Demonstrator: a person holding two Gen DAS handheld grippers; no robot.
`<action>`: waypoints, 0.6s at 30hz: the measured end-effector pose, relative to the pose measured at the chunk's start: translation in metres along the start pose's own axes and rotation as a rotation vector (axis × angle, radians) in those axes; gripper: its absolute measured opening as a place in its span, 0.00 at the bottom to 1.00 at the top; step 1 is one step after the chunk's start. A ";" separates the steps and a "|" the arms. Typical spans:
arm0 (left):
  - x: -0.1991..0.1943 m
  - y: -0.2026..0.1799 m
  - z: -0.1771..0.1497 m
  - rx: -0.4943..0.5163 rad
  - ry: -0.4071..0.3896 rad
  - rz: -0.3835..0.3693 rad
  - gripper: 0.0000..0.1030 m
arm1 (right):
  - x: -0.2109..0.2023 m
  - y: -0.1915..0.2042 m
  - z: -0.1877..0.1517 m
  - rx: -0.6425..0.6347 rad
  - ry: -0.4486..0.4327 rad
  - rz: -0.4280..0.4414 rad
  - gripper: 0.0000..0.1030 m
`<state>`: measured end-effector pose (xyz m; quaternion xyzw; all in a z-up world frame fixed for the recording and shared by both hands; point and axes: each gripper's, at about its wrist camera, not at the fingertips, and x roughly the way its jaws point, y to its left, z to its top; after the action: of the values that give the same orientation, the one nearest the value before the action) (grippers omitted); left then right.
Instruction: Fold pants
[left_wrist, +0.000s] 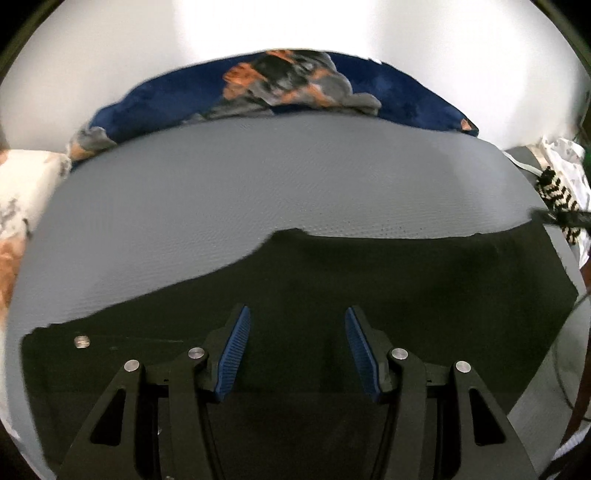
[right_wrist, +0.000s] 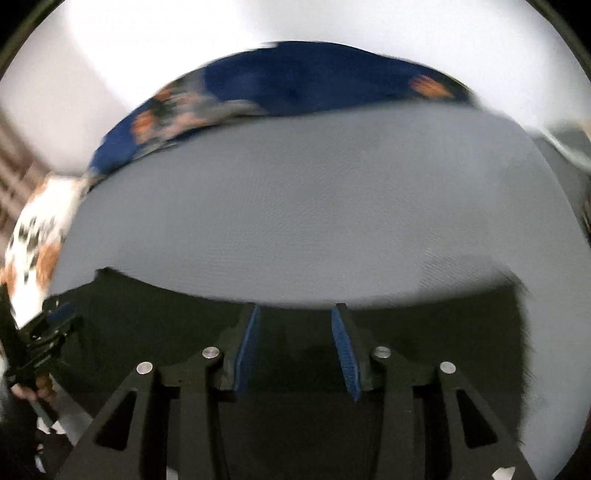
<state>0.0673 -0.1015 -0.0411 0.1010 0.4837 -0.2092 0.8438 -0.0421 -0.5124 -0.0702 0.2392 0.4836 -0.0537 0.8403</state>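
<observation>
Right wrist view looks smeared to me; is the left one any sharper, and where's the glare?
Right wrist view: motion-blurred, pants edge and blue blanket streaked. Left wrist view: sharper, mat weave and pants edge crisp. Both: white wall overexposed, fisheye bending the edges.

Two hand-held grippers hang tilted steeply downward, side by side. The left gripper (left_wrist: 297, 317) has its black jaws parted, the blue ribbed pads (left_wrist: 236, 350) facing each other across an empty gap, nothing pinched between them. The right gripper (right_wrist: 294, 315) likewise stands with its jaws apart and nothing caught between its blue pads (right_wrist: 345, 354), the gap a little narrower than its partner's. Seen from the right wrist, the left gripper shows at the far left edge, with the fingers of the person's hand (right_wrist: 35, 389) wrapped around its handle; that view is smeared by blur.
</observation>
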 end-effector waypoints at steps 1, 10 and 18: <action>0.006 -0.004 0.003 -0.010 0.010 -0.008 0.53 | -0.005 -0.019 -0.005 0.032 0.005 0.010 0.38; 0.033 -0.013 0.004 -0.069 0.089 0.055 0.53 | -0.014 -0.170 -0.046 0.289 0.095 0.161 0.38; 0.049 -0.018 0.002 -0.094 0.143 0.100 0.53 | 0.007 -0.174 -0.048 0.208 0.097 0.302 0.28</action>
<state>0.0825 -0.1305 -0.0812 0.1000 0.5462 -0.1361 0.8205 -0.1328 -0.6427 -0.1569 0.3969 0.4740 0.0349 0.7852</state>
